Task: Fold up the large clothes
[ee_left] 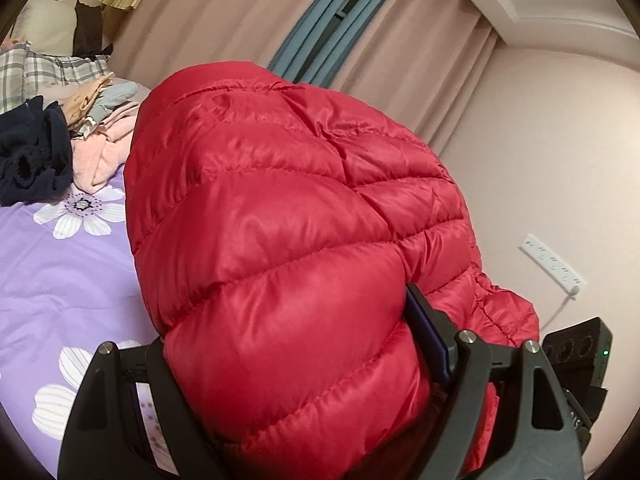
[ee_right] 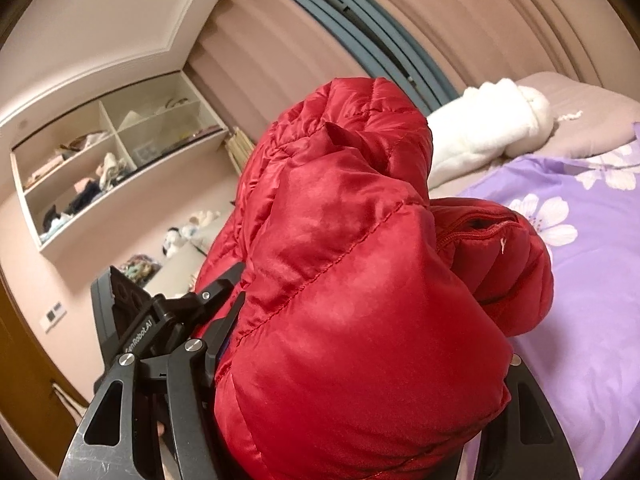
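Above the bed [ee_left: 48,264], both tools [ee_left: 288,364] [ee_right: 360,392] clamp the red jacket [ee_left: 280,220]; only the right view shows its zipper [ee_right: 476,230]

Both wrist views face the red jacket [ee_left: 288,240] close up, above the bed [ee_right: 580,280].

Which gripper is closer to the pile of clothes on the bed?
Left, probably. The left gripper holds the red jacket with the clothes pile in its view. The right gripper grips the same jacket; no pile shows in its view.
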`<state>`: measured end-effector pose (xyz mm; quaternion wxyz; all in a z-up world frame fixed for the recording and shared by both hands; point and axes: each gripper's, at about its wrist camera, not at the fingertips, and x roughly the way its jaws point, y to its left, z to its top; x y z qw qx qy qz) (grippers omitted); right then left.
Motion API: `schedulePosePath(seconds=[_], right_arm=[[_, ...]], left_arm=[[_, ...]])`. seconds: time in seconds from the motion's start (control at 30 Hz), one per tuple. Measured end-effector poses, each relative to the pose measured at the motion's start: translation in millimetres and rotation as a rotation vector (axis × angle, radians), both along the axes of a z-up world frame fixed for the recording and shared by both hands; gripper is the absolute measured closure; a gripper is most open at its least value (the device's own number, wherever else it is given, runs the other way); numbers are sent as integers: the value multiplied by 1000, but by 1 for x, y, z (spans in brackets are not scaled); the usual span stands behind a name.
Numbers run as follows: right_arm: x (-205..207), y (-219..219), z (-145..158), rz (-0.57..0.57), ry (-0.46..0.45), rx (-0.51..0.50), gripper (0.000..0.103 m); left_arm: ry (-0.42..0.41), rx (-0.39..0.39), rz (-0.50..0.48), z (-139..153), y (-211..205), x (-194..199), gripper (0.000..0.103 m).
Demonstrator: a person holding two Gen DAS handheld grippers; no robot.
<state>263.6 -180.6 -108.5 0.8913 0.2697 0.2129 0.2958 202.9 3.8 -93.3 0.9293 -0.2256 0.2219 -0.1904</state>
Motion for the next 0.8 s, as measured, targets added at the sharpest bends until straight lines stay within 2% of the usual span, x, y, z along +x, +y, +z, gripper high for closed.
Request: schedulePosePath(seconds=[0.1, 0.23, 0.33, 0.43, 0.47, 0.5, 0.57, 0.6, 0.7, 0.8], right_arm=[[22, 2, -12, 2, 20, -29, 35], [57, -1, -40, -13, 89, -45, 35], [84, 2, -73, -27, 151, -115, 35], [111, 8, -128, -68, 308, -231, 35], [117, 10, -147, -83, 356, -281, 35], [117, 13, -162, -82, 351, -304, 35], [112, 15, -178, -82, 331, -316, 33], [110, 16, -181, -88, 332, -319, 32], [104, 17, -177, -104, 342, -329, 31], [95, 12, -166, -94, 390, -311, 29]], left_arm=[[13, 18, 11, -17, 2, 26, 19], [86, 12, 10, -56, 3, 72, 19], [156, 31, 37, -108, 4, 102, 19], [361, 101, 83, -182, 7, 137, 14], [379, 87, 96, -204, 14, 141, 9], [367, 54, 92, -216, 20, 140, 7], [387, -27, 70, -230, 34, 140, 8], [396, -30, 63, -230, 36, 141, 8], [410, 36, 74, -222, 34, 145, 7], [418, 68, 81, -207, 37, 137, 7]])
